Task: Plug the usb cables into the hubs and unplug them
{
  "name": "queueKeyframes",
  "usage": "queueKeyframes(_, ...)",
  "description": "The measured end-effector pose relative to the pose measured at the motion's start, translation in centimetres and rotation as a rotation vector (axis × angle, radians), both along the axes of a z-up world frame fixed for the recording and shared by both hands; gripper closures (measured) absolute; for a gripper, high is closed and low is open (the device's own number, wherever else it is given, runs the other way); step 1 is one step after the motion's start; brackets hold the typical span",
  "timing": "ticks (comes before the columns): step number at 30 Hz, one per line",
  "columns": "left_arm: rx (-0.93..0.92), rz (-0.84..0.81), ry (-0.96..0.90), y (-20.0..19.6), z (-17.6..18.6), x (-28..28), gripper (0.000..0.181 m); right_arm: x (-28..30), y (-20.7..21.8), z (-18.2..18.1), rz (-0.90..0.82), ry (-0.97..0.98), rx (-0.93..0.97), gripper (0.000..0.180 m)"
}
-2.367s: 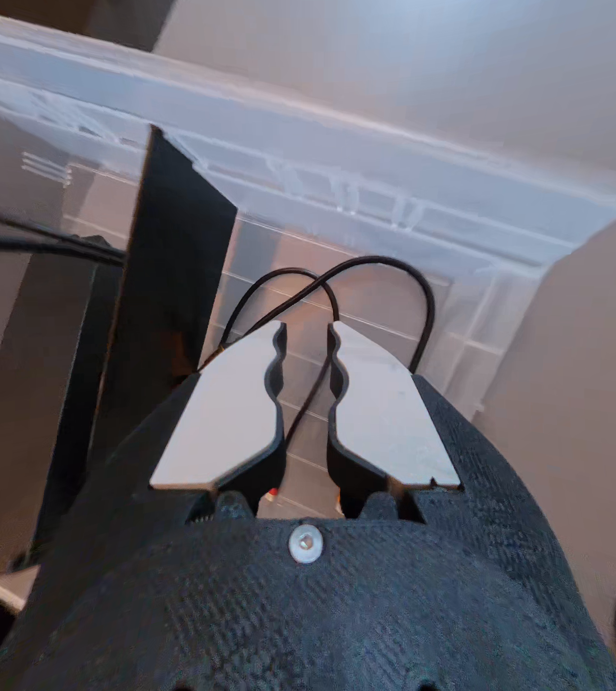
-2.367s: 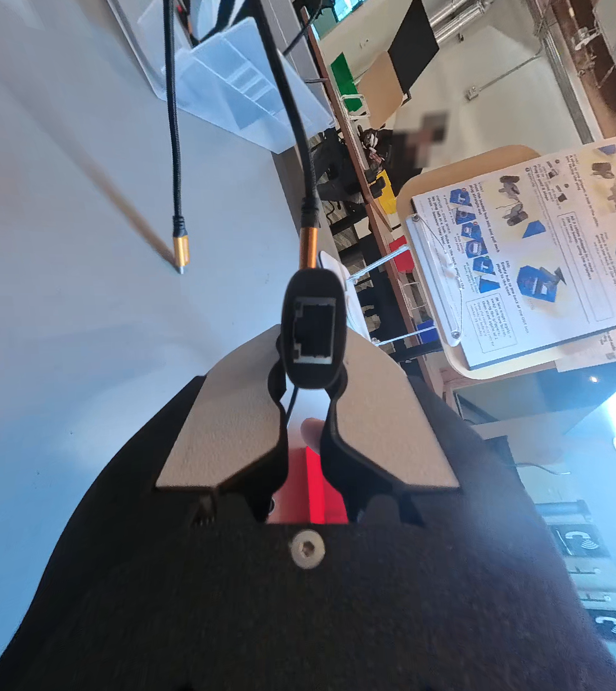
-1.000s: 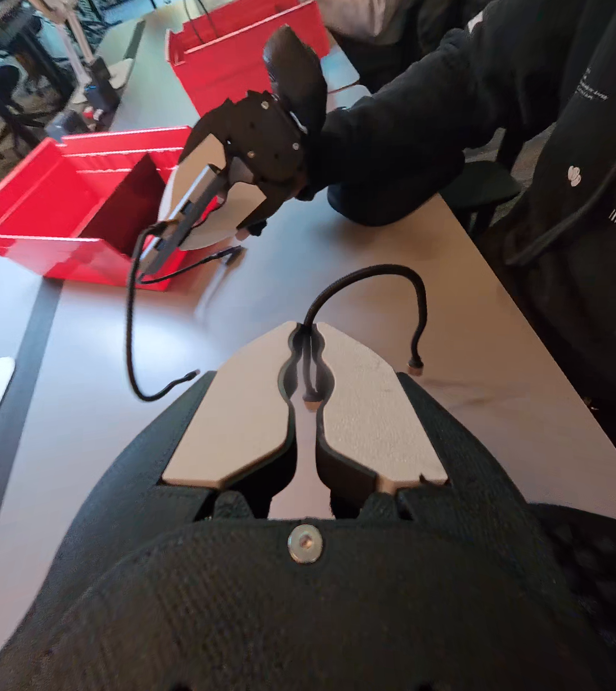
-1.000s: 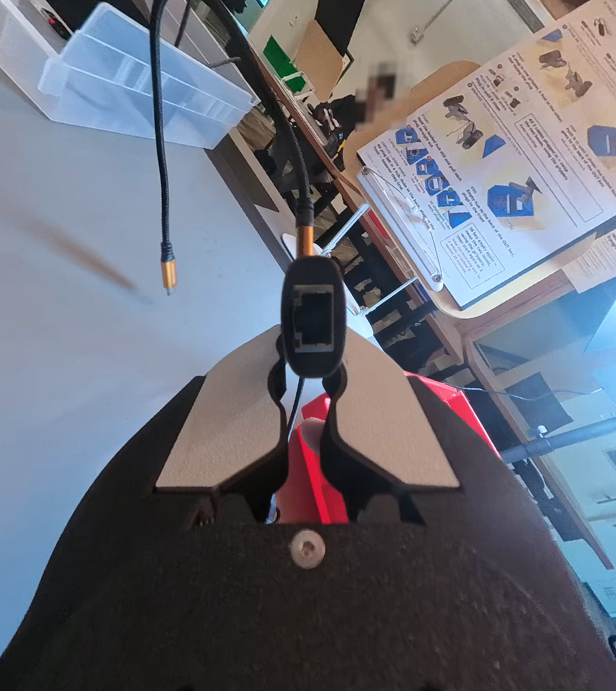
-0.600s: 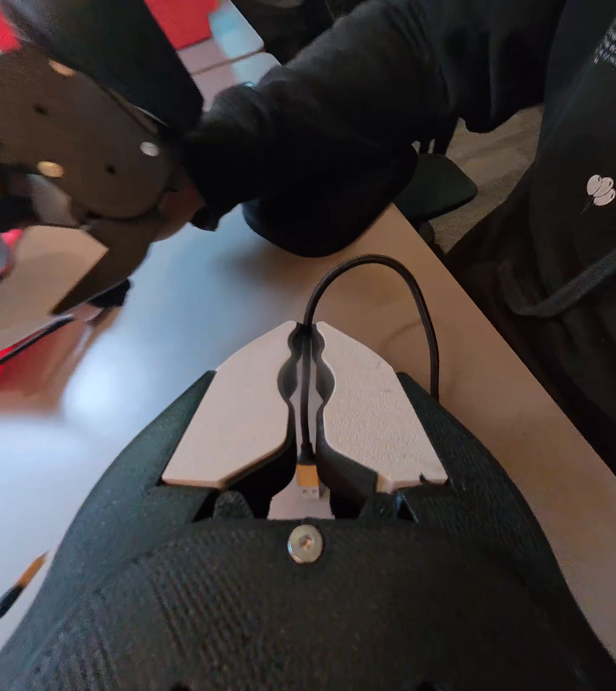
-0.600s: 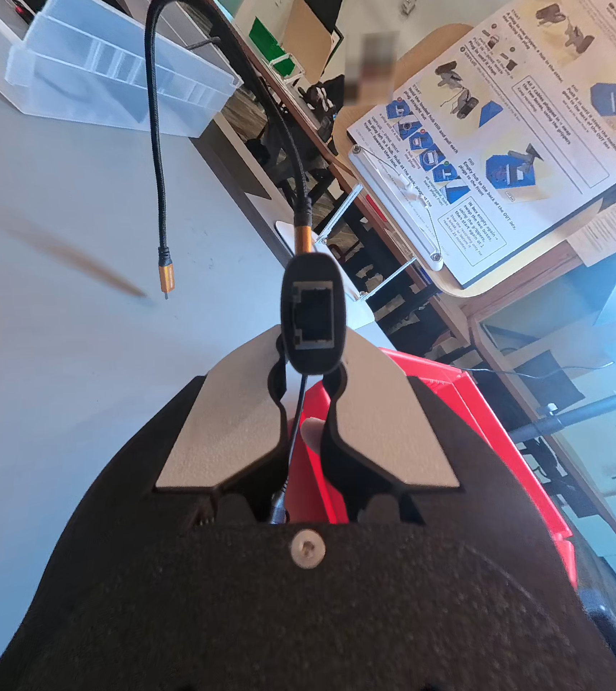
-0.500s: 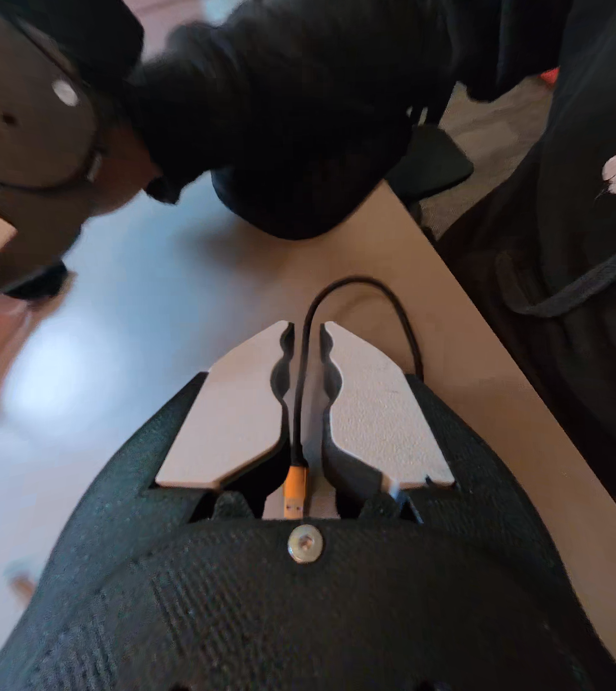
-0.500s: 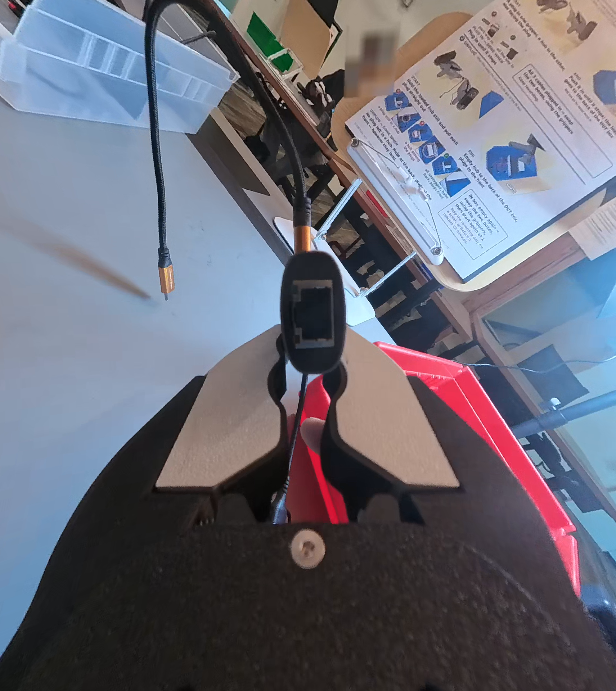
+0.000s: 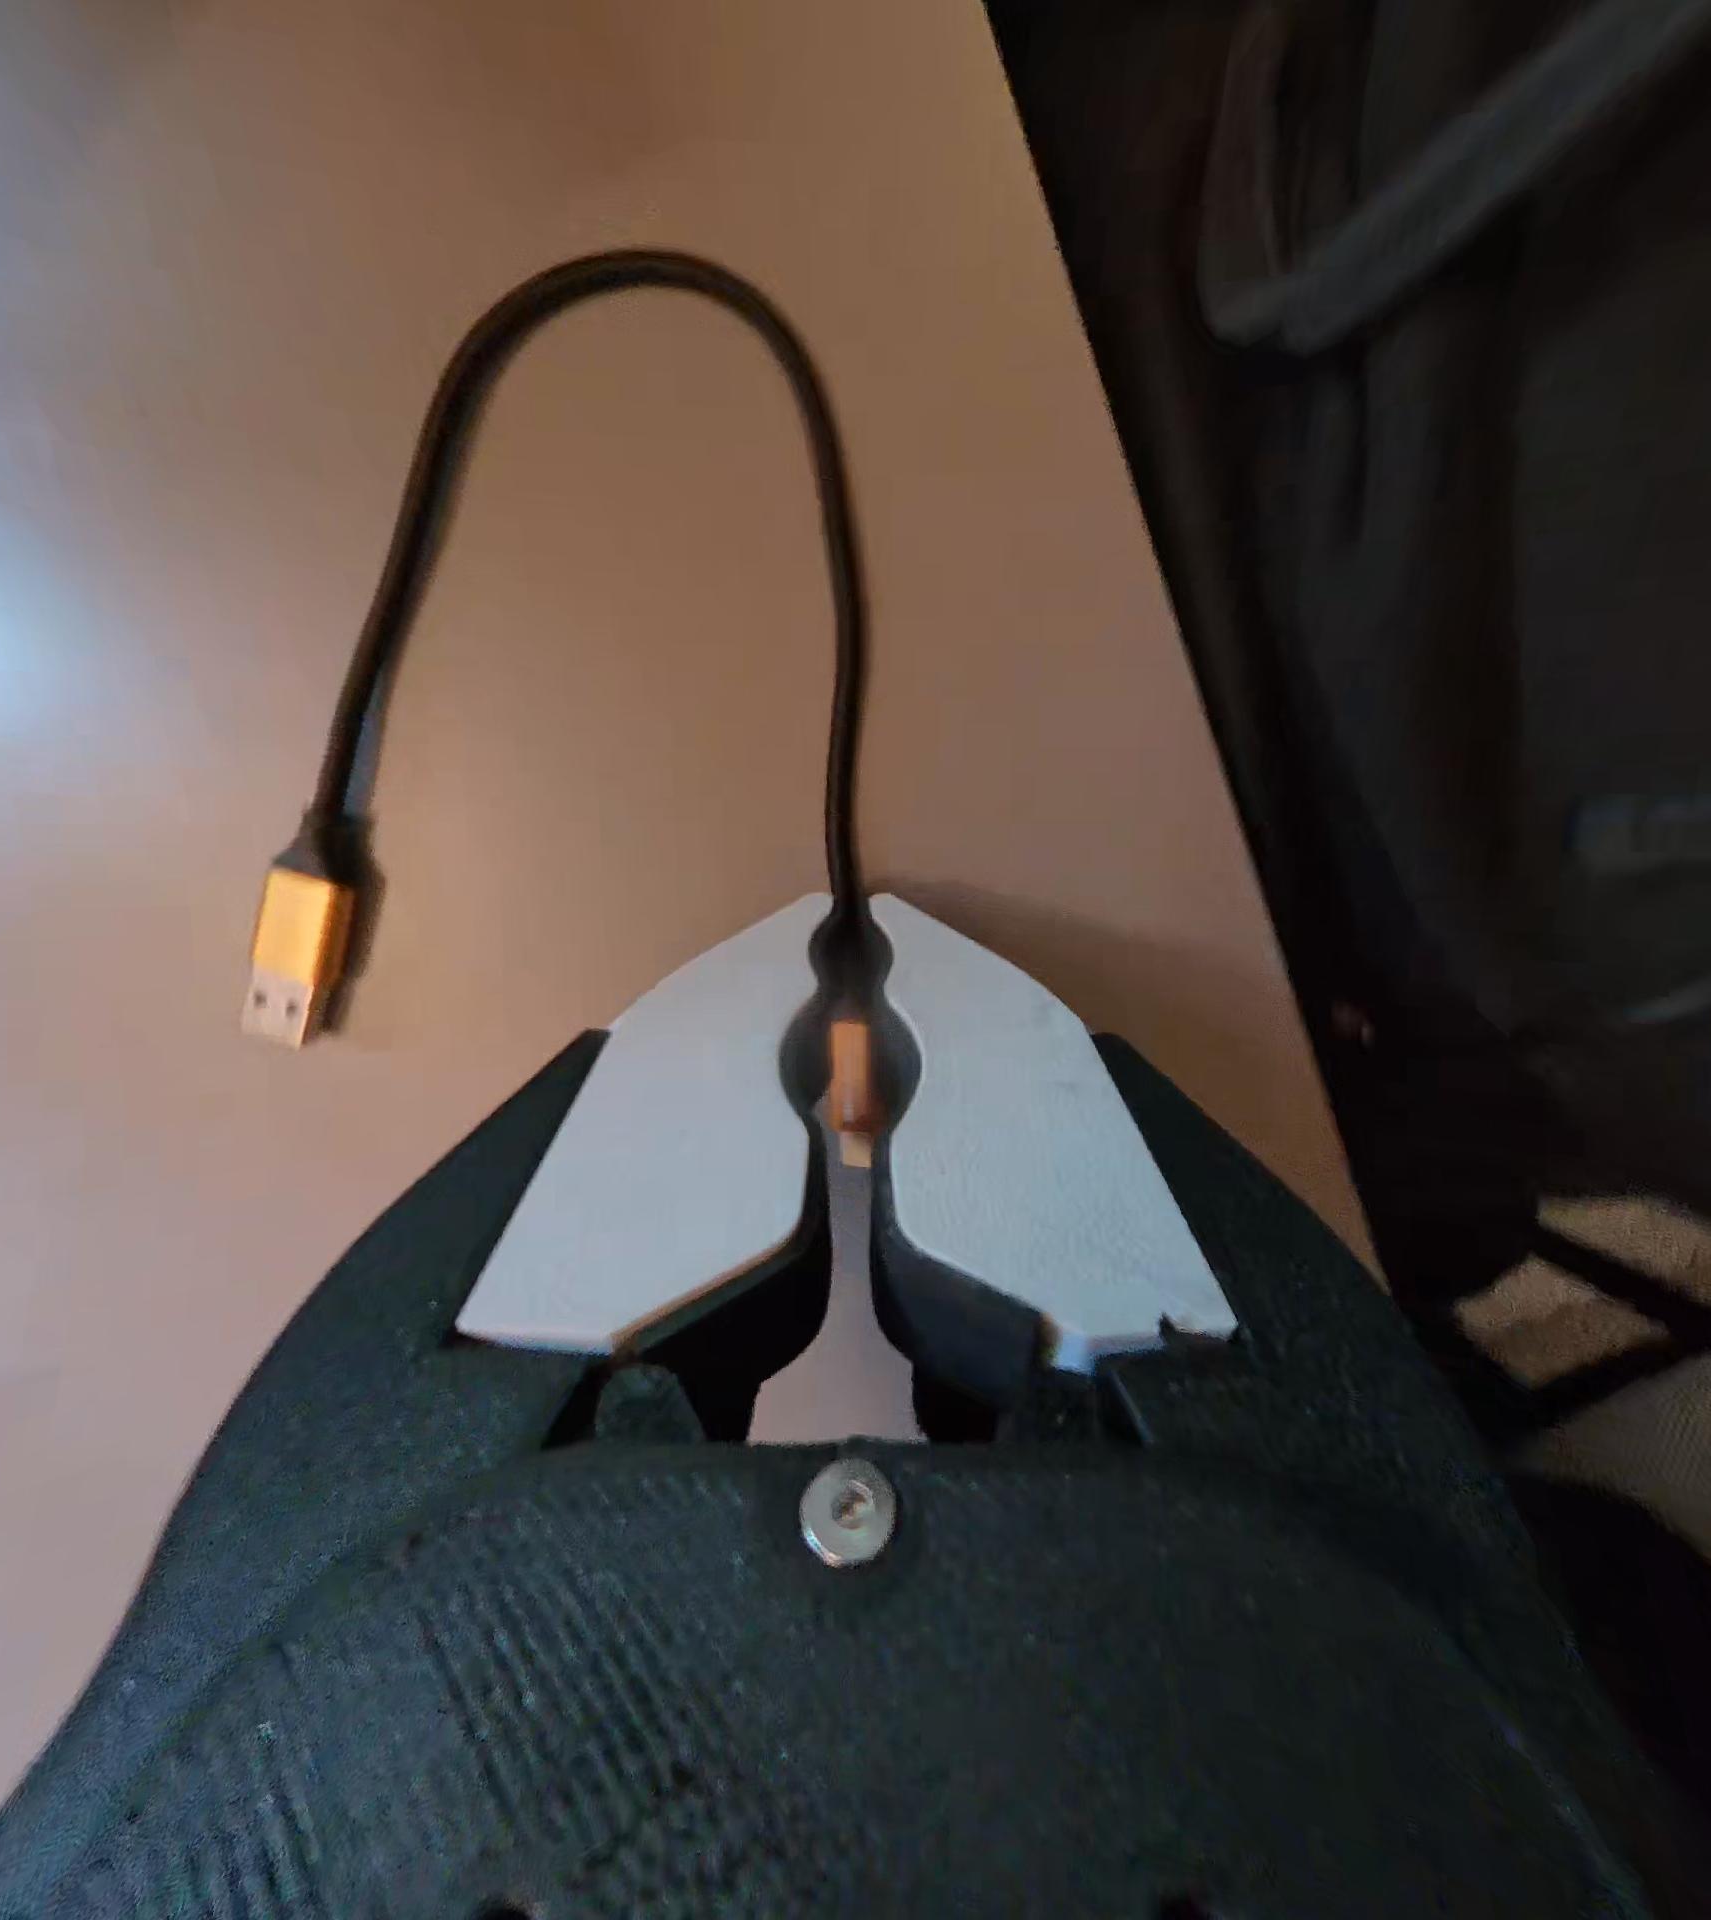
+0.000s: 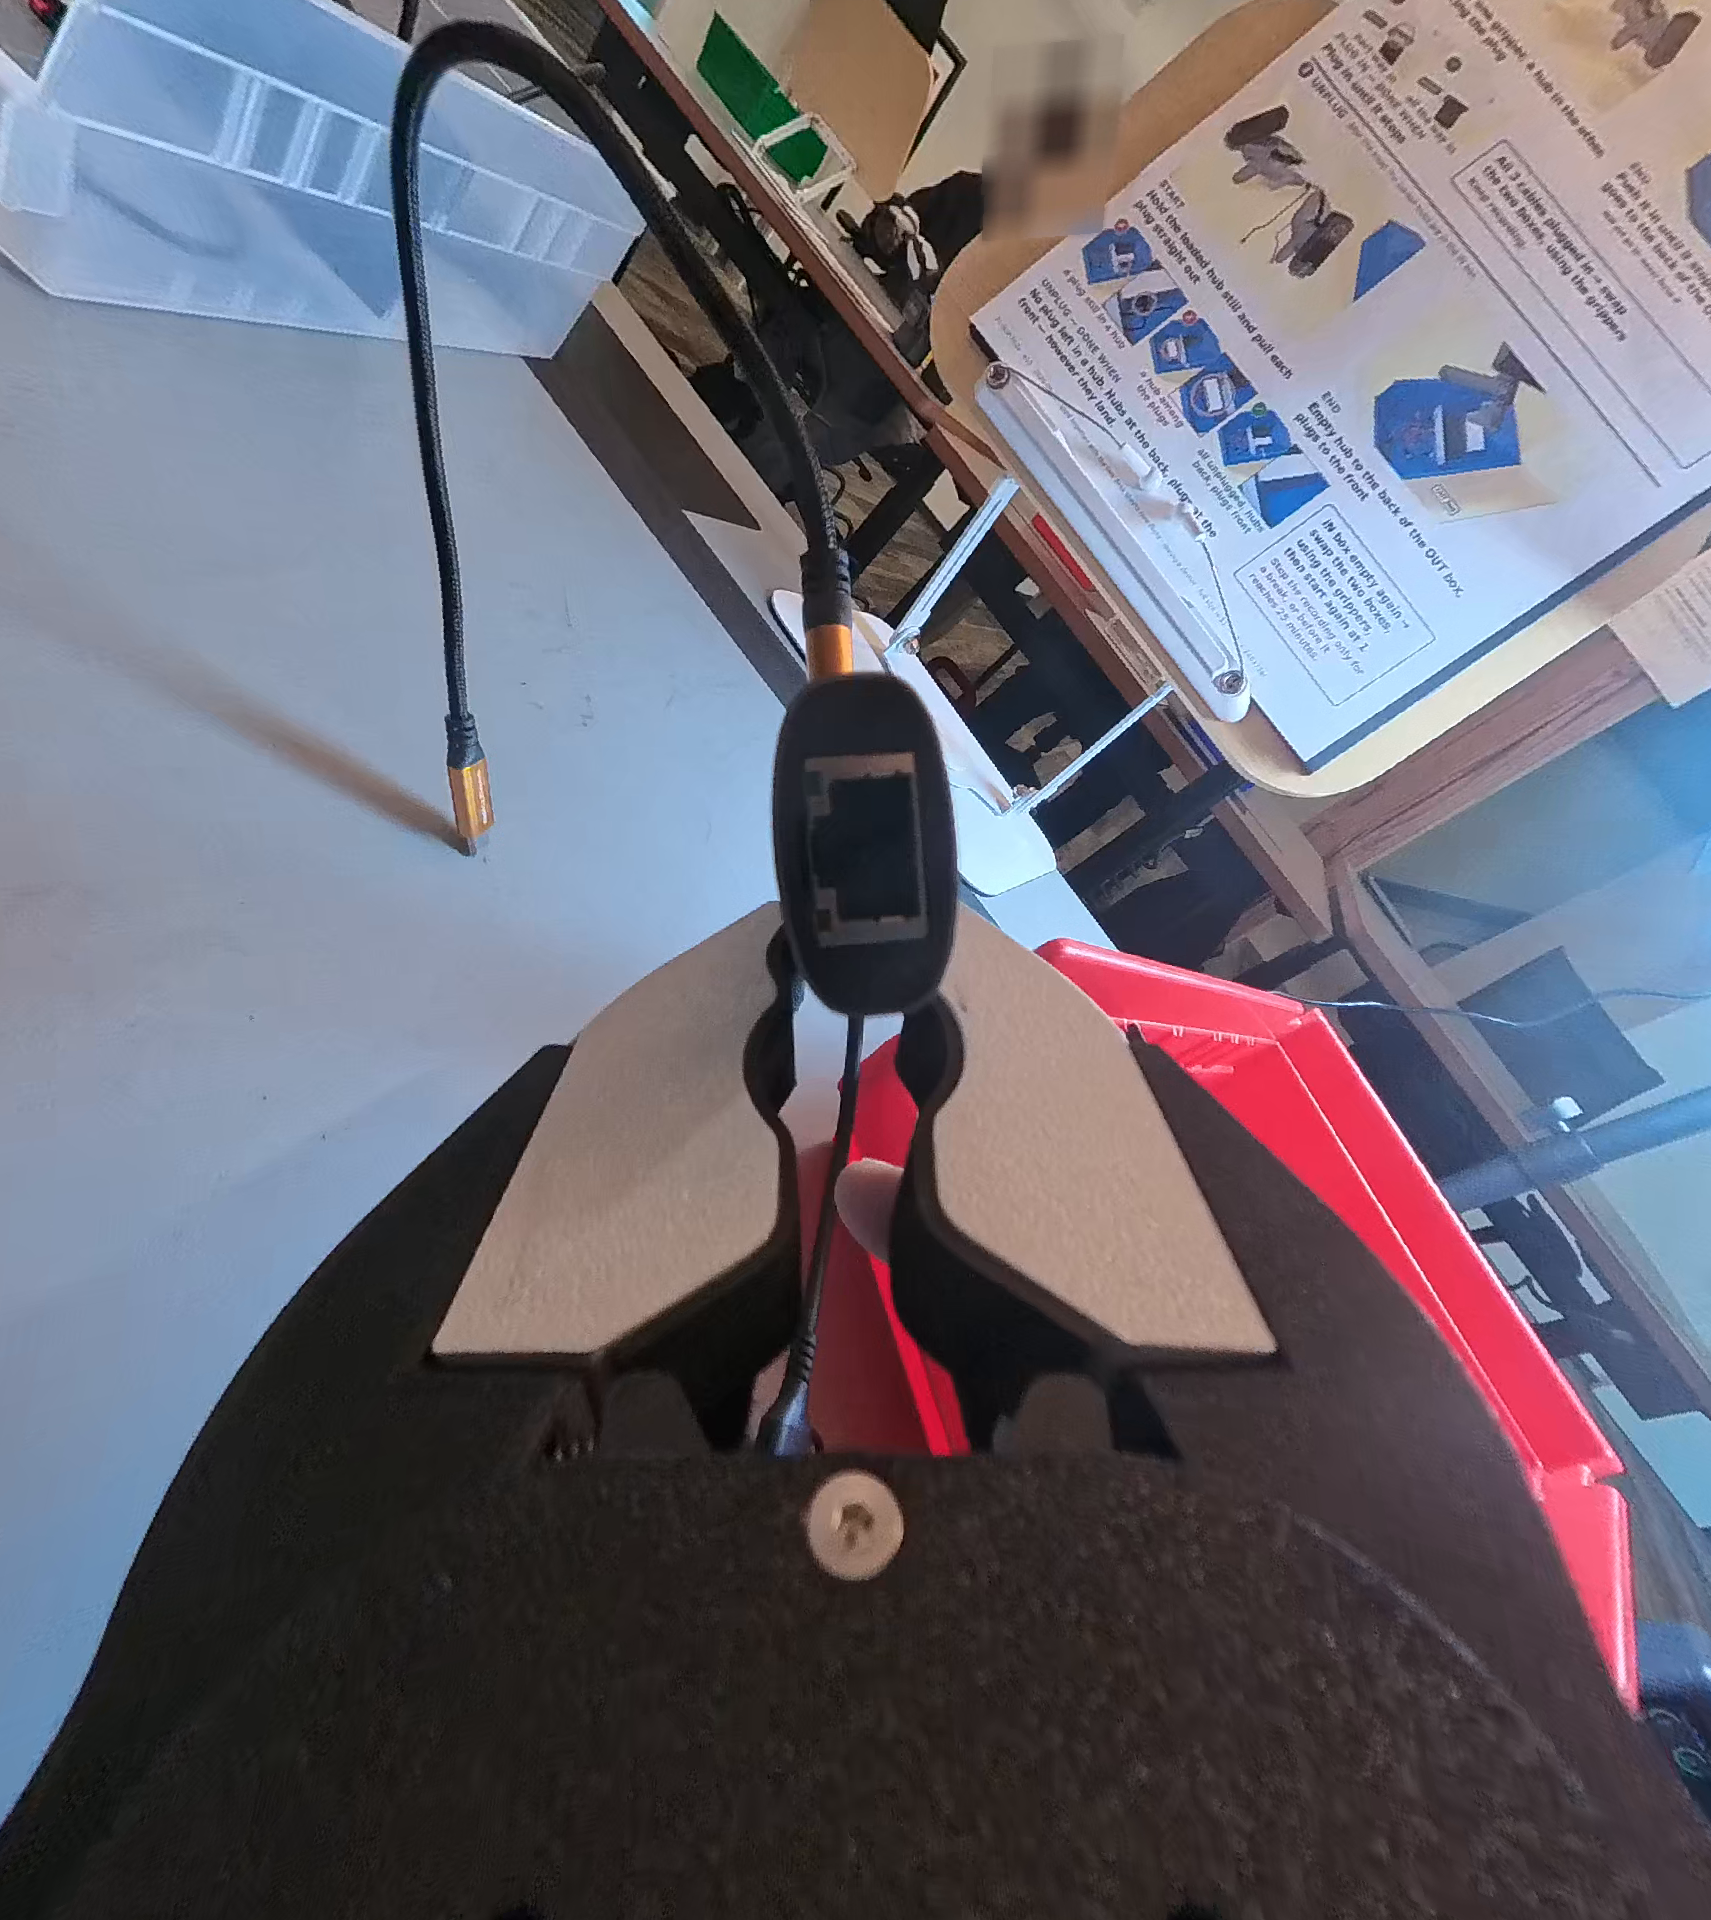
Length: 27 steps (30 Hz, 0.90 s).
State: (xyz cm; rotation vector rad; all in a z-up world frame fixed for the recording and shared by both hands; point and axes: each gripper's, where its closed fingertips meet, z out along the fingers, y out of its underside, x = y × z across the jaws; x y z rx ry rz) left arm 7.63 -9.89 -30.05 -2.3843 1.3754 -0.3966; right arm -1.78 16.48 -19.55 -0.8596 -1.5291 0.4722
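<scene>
Since half a second ago the left gripper (image 9: 849,935) has swung down toward the table edge, and the short black braided usb cable (image 9: 622,343) has slid forward through it: the orange plug that sat deep by the screw now lies in the rounded notch between the white fingers (image 9: 685,1122). Those fingers are pressed together on the cord just beyond that plug. From there the cable arches up and over to the left, and its other end, an orange-sleeved flat plug (image 9: 295,956), hangs free over the pale tan tabletop (image 9: 155,416). On the right, a person's dark clothing (image 9: 1505,520) fills the view past the table edge.

From the right wrist view, the right gripper (image 10: 856,966) is clamped on a black oval-ended hub (image 10: 863,842), whose square network socket faces the camera. A thick black braided cable with an orange collar (image 10: 828,644) rises from the hub, loops overhead and drops to a small orange plug (image 10: 470,795) dangling above the grey-white table (image 10: 155,987). A clear plastic bin (image 10: 290,208) sits at the far end, a red plastic bin (image 10: 1350,1195) lies below the gripper, and an illustrated instruction sheet on a stand (image 10: 1402,364) leans at right; its print I leave unread. Desks and clutter fill the room behind.
</scene>
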Motion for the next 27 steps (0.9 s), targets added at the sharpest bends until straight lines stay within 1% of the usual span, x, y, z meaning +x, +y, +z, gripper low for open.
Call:
queueKeyframes(2,0.025,-0.003,0.105,0.1,0.1,-3.3,0.181,0.1,0.1,0.2,-0.002,0.007,-0.008,0.164)
queueKeyframes(4,0.056,0.102,0.215,1.3,0.3,-8.0,0.181,0.1,0.2,0.2,-0.004,0.009,-0.018,0.164)
queueKeyframes(6,0.16,0.285,0.358,3.6,1.1,-13.6,0.176,0.1,0.3,0.2,-0.005,0.009,-0.02,0.164)
queueKeyframes(7,0.249,0.419,0.429,5.1,2.0,-16.4,0.178,0.2,0.3,0.2,-0.006,0.009,-0.02,0.164)
queueKeyframes(8,0.301,0.539,0.435,6.0,2.8,-17.9,0.179,0.2,0.3,0.3,-0.005,0.009,-0.022,0.164)
queueKeyframes(9,0.292,0.606,0.356,6.4,3.0,-17.4,0.178,0.2,0.3,0.2,-0.005,0.009,-0.025,0.164)
queueKeyframes(11,0.246,0.687,0.121,7.0,3.3,-14.0,0.173,0.1,0.3,0.2,-0.004,0.005,-0.026,0.164)
queueKeyframes(13,0.137,0.708,-0.105,7.1,3.1,-9.2,0.165,0.1,0.4,0.0,-0.005,0.001,-0.025,0.164)
queueKeyframes(14,0.095,0.725,-0.14,7.0,2.6,-7.7,0.161,0.1,0.4,0.0,-0.006,0.001,-0.025,0.164)
queueKeyframes(16,0.061,0.74,-0.129,6.8,1.3,-5.7,0.152,0.2,0.4,0.1,-0.007,0.002,-0.026,0.164)
queueKeyframes(18,0.065,0.759,-0.097,7.0,0.2,-4.8,0.144,0.2,0.3,0.3,-0.007,0.006,-0.025,0.165)
queueKeyframes(20,0.123,0.745,-0.024,7.4,-0.3,-5.1,0.149,0.2,0.2,0.3,-0.004,0.008,-0.026,0.164)
queueKeyframes(22,0.103,0.69,-0.021,7.2,-0.3,-4.8,0.161,0.2,0.1,0.3,0.001,0.006,-0.026,0.165)
queueKeyframes(23,0.102,0.642,0.0,7.1,-0.3,-5.1,0.163,0.2,0.0,0.2,0.004,0.005,-0.025,0.165)
queueKeyframes(24,0.11,0.539,0.032,6.7,-0.3,-5.2,0.17,0.2,-0.1,0.2,0.01,0.004,-0.021,0.165)
queueKeyframes(25,0.117,0.411,0.056,6.0,-0.3,-5.4,0.172,0.2,-0.2,0.2,0.017,0.004,-0.015,0.164)
queueKeyframes(27,0.118,0.277,0.126,4.9,-0.3,-7.1,0.175,0.2,-0.5,0.3,0.033,0.008,-0.001,0.164)
